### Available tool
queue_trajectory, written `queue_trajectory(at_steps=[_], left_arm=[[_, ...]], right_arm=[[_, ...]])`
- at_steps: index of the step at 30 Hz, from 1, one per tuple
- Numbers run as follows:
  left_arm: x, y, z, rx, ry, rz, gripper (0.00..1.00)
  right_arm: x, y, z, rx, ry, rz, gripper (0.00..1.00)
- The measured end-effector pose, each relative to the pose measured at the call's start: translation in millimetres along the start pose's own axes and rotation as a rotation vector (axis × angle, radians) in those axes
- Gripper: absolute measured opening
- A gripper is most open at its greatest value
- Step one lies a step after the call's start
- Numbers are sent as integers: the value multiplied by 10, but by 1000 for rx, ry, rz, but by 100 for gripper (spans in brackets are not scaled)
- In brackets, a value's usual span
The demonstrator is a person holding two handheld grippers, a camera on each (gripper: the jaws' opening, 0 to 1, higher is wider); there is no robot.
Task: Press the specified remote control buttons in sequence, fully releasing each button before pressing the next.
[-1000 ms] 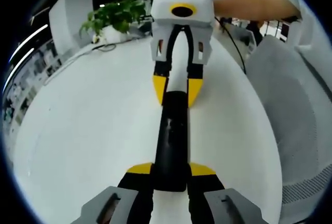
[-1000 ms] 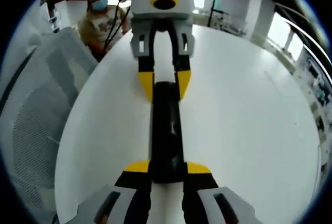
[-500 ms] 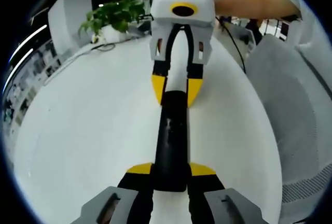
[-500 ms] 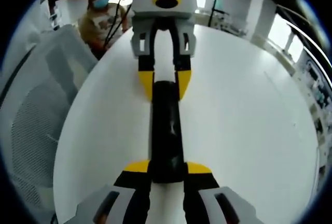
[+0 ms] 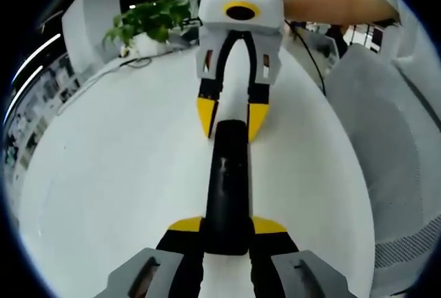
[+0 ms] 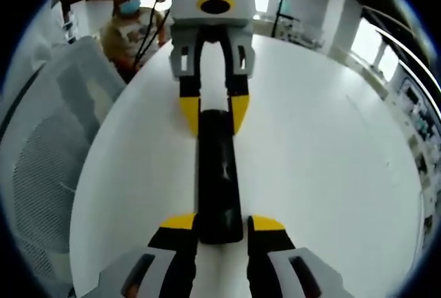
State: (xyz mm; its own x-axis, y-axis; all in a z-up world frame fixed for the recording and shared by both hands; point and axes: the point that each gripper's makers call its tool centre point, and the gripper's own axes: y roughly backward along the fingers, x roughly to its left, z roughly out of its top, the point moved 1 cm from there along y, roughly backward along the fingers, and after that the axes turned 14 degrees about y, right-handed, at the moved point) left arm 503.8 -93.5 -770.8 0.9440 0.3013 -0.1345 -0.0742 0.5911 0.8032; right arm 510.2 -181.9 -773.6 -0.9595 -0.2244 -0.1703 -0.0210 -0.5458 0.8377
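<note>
A long black remote control (image 5: 226, 181) lies lengthwise over the white table (image 5: 110, 167), held at both ends. In the left gripper view my left gripper (image 5: 227, 226) is shut on its near end, yellow fingertips (image 5: 186, 225) against its sides. My right gripper (image 5: 231, 118) reaches in from the top of that view and clamps the far end. In the right gripper view the same remote control (image 6: 219, 170) runs from my right gripper (image 6: 222, 223) at the bottom up to the left gripper (image 6: 210, 113). The buttons are too dark to make out.
A potted plant (image 5: 148, 22) stands at the table's far edge. A grey mesh chair (image 5: 396, 146) sits beside the table, also in the right gripper view as the chair (image 6: 48, 167). A person's arm (image 5: 337, 5) holds the far gripper. The table (image 6: 331, 174) is broad and white.
Both views have shifted very slightly. Both grips on the remote are unchanged.
</note>
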Motion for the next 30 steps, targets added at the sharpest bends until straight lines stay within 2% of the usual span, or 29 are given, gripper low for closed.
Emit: queue_trajectory(at_steps=[3,11,30], left_arm=[[-9,1,3,1,-1,0,23],[-4,0,1,5,-6,-1,23],[1,0,2,16,-13,-3,23]], right_arm=[[-5,7,14,-7,-8,-1,31],[-20,66,30,-9,4,-15,31],[-81,313,69,-4,35,-70,24]])
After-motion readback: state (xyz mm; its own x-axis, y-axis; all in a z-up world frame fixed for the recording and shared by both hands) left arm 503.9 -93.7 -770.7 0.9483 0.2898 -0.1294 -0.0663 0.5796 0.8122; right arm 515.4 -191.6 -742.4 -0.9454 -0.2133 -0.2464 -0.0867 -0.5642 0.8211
